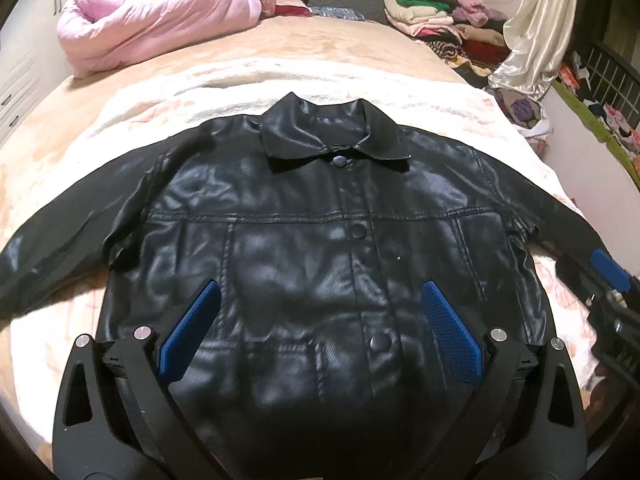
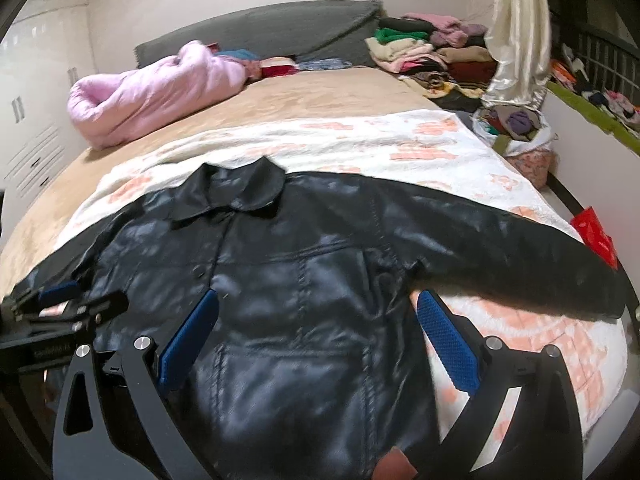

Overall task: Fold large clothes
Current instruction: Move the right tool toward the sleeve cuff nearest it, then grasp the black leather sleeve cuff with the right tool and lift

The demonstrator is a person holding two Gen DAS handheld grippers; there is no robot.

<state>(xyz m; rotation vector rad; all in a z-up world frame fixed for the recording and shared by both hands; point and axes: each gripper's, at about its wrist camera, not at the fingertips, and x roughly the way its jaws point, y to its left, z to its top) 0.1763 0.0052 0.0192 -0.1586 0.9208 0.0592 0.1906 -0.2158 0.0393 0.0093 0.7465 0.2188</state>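
A: Where's the glossy black leather button-front jacket (image 1: 320, 248)?
B: Flat on the white-and-peach blanket (image 2: 400, 140), sleeves spread. Left gripper (image 1: 320, 332) and right gripper (image 2: 318, 338) gape wide, empty.
A: Next?
B: Probably pinch a sleeve, fold inward.

No readable text, label, brand or number appeared in either view. Faint lettering on the left gripper (image 2: 60, 292), at 9 o'clock, was too blurred to read.
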